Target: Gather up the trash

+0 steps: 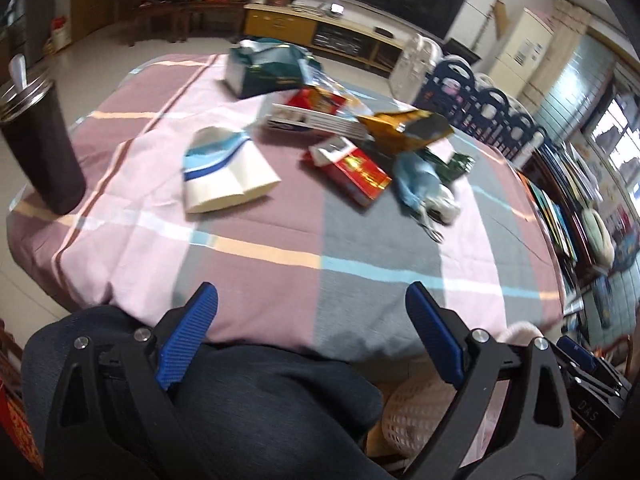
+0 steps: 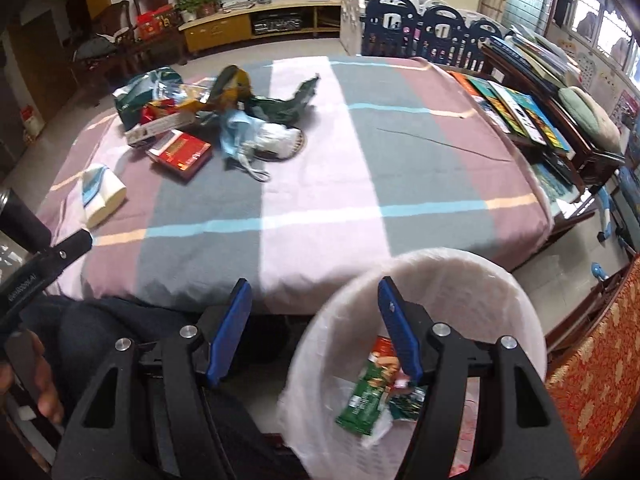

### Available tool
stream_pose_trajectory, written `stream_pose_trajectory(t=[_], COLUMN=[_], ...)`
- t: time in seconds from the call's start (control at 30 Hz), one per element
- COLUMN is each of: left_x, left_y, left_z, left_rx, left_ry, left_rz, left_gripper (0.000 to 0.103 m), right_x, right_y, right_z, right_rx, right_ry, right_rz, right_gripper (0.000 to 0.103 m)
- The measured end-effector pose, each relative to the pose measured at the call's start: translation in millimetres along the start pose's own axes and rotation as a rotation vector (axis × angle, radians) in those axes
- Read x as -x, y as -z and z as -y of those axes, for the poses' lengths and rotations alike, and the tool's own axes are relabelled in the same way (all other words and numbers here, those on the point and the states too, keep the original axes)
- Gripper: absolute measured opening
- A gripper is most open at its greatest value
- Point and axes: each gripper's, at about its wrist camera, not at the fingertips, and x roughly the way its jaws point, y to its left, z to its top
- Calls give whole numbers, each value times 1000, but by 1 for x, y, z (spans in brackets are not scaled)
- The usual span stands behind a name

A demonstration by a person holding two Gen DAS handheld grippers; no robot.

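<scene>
Scattered across the far half of a table under a checked cloth point(image 2: 320, 184) of mauve, grey and pale pink, crossed by thin blue and peach stripes: the trash, in one loose heap plus a stray piece

- Nearest and apart from the heap: a white carton point(image 1: 224, 172) with blue wave bands, lying on its side, mouth flattened
- In the heap: a red and gold box point(image 1: 352, 174) lying flat; a long white box point(image 1: 316, 116) behind it; a crumpled gold foil bag point(image 1: 404, 126); a dark green bag point(image 1: 264, 68) at the far edge; a blue face mask point(image 1: 412, 178) bunched against a wad of white tissue point(image 2: 276, 136); a torn dark green wrapper point(image 2: 296, 98)
- Off the near table edge, lower right: a white bin point(image 2: 472, 276) lined with thin plastic, already holding a green snack wrapper point(image 2: 366, 396) and a few other scraps

Left gripper point(image 1: 312, 312) spread wide, blue pads empty, above a dark-trousered lap at the near table edge. Right gripper point(image 2: 316, 304) partly spread, nothing between its pads, right finger point(image 2: 400, 332) over the bin mouth

Dark tumbler point(image 1: 40, 148) with a straw at the table's left corner
</scene>
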Motion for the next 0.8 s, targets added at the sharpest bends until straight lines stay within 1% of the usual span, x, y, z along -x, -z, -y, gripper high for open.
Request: stream_pose_trajectory(t=[0.1, 0.23, 0.57, 0.7, 0.8], left_x=[1, 2, -2, -2, -3], left_y=[-4, -4, -1, 0, 0], left_z=[-16, -23, -20, -22, -23], left_rx=[49, 70, 60, 64, 73], left_ry=[-12, -28, -40, -50, -47], left_rz=[23, 36, 31, 41, 35], left_gripper=[95, 95, 95, 96, 96], right_x=[-2, -4, -10, -10, -11], right_y=[-7, -10, -7, -6, -5], right_z=[-18, -27, -9, -10, -12], right_rx=[20, 30, -39, -30, -24], right_ry=[-22, -35, -44, -42, -43], right_rz=[9, 12, -12, -5, -8], right_gripper=[64, 64, 64, 64, 64])
